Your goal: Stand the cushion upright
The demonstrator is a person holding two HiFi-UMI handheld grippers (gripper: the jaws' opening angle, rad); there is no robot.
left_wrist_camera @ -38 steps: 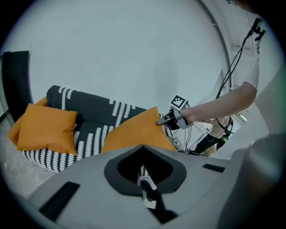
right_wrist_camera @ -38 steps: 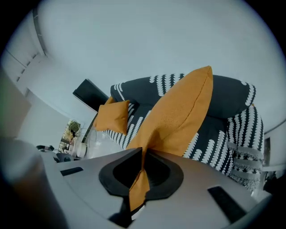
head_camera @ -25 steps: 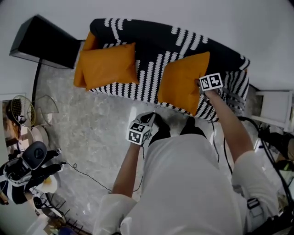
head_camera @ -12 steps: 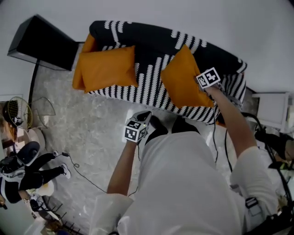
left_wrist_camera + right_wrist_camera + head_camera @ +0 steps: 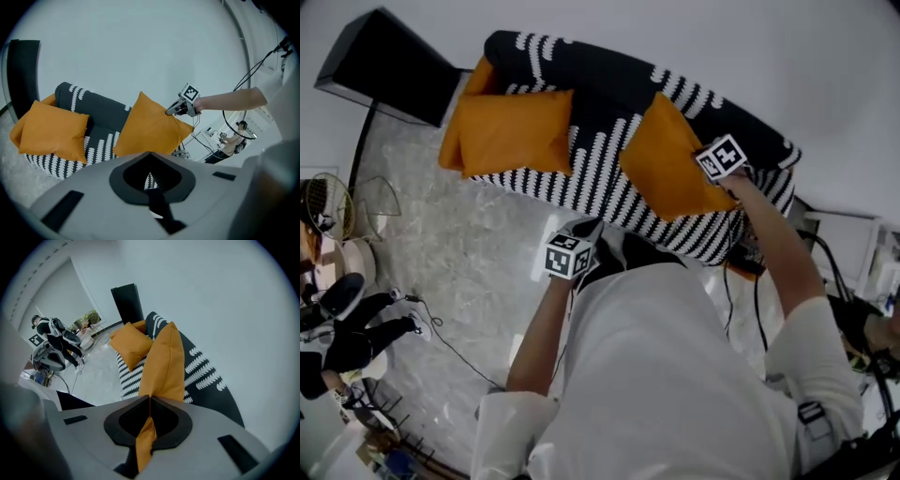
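A black sofa [image 5: 600, 89] with white stripes carries two orange cushions. The right cushion [image 5: 666, 169] stands tilted against the backrest, and my right gripper [image 5: 710, 173] is shut on its upper right corner. In the right gripper view, orange fabric [image 5: 146, 437] is pinched between the closed jaws of the right gripper [image 5: 149, 397], and the cushion [image 5: 164, 364] hangs edge-on beyond. The left cushion [image 5: 511, 131] lies against the sofa's left end. My left gripper [image 5: 584, 230] hovers over the floor before the sofa, jaws together and empty. The left gripper view shows the held cushion [image 5: 150, 129] and the right gripper [image 5: 172, 111].
A black cabinet [image 5: 380, 66] stands left of the sofa. Cables [image 5: 441, 333] trail over the marble floor, and a person in black and white [image 5: 342, 328] is at the far left. A white unit [image 5: 848, 239] and more cables sit right of the sofa.
The right gripper has raised the cushion's corner, so the cushion has swung from lying on the seat to leaning up against the backrest. The left gripper drifted slightly left.
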